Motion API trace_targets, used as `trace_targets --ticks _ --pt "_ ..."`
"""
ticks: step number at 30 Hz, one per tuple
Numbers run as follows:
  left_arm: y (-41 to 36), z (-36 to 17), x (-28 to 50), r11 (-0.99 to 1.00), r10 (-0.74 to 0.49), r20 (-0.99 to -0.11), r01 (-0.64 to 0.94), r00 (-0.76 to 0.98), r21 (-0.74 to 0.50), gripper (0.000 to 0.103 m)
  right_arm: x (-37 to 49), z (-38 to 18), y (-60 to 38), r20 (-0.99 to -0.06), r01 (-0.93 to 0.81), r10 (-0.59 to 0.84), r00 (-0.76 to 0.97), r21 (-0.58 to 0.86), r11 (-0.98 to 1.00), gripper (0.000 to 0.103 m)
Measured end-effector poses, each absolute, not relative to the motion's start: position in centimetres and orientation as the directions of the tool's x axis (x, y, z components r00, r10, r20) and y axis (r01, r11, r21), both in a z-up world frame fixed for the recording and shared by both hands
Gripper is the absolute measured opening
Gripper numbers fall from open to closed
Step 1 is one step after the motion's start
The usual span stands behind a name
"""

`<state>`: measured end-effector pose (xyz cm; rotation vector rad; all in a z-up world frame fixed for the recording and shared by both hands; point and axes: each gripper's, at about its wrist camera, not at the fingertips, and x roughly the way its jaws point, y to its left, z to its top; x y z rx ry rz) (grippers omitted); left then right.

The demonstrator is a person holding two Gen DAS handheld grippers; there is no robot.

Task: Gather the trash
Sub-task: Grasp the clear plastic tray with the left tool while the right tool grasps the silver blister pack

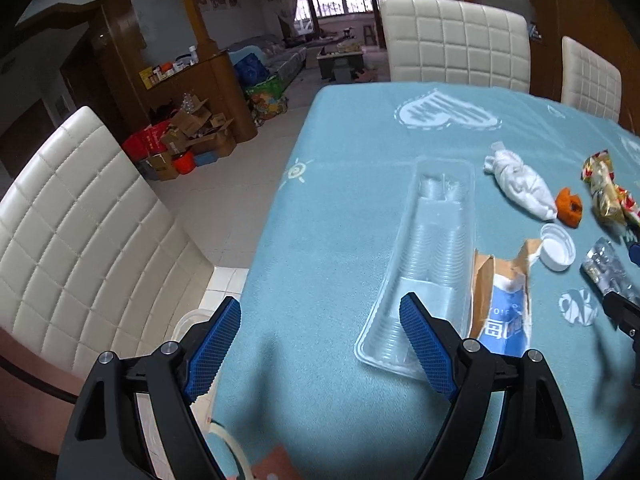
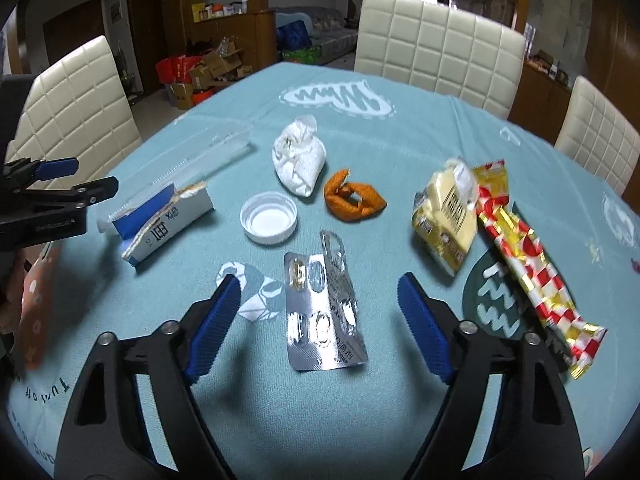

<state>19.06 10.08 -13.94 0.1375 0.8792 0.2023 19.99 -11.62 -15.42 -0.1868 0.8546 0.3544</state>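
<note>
My right gripper stands wide, pads clear of everything, with the silver blister pack lying flat on the blue tablecloth between its fingers. My left gripper is wide too and holds nothing; its right finger overlaps the near end of the clear plastic tray, though I cannot tell if it touches.

The tray looks empty. A white cap lies open side up, nothing in it.

Only the right wrist view shows the yellow wrapper and the red-and-gold wrapper whole, with the torn blue carton, crumpled tissue and orange peel beyond.
</note>
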Motion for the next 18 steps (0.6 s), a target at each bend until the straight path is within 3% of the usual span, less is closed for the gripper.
trace_targets --ticks 1,4,6,8,10,11,18 --pt "9.9 -14.2 19.2 0.974 0.221 -0.751 -0.106 0.622 0.199 0.08 20.1 -15.8 -11.6 -0.772 -0.375 0.227 0.594 -0.016 0.927 0.071" --pt "9.0 -15.1 19.3 0.969 0.228 -0.745 -0.073 0.626 0.235 0.08 20.6 -16.7 -11.7 -0.792 -0.364 0.21 0.573 -0.017 0.931 0.051" --pt "8.6 -15.5 19.2 0.972 0.208 -0.746 -0.047 0.633 0.231 0.062 20.7 -16.9 -12.0 -0.791 -0.357 0.223 0.57 0.006 0.934 0.039" --pt "8.4 -15.5 19.1 0.982 0.155 -0.76 -0.012 0.632 0.19 0.03 20.7 -16.9 -11.9 -0.786 -0.356 0.217 0.578 -0.003 0.935 0.039" --pt "8.0 -15.2 19.0 0.982 0.143 -0.762 0.007 0.631 0.19 0.025 20.5 -16.9 -11.8 -0.781 -0.356 0.216 0.586 -0.009 0.934 0.037" --pt "7.9 -15.1 18.8 0.979 0.153 -0.756 0.008 0.636 0.205 0.004 20.4 -16.9 -11.7 -0.777 -0.356 0.212 0.592 -0.016 0.935 0.036" --pt "8.5 -14.4 17.2 0.986 0.135 -0.757 -0.008 0.639 0.169 0.004 18.9 -15.6 -11.2 -0.743 -0.361 0.208 0.636 -0.047 0.931 0.034"
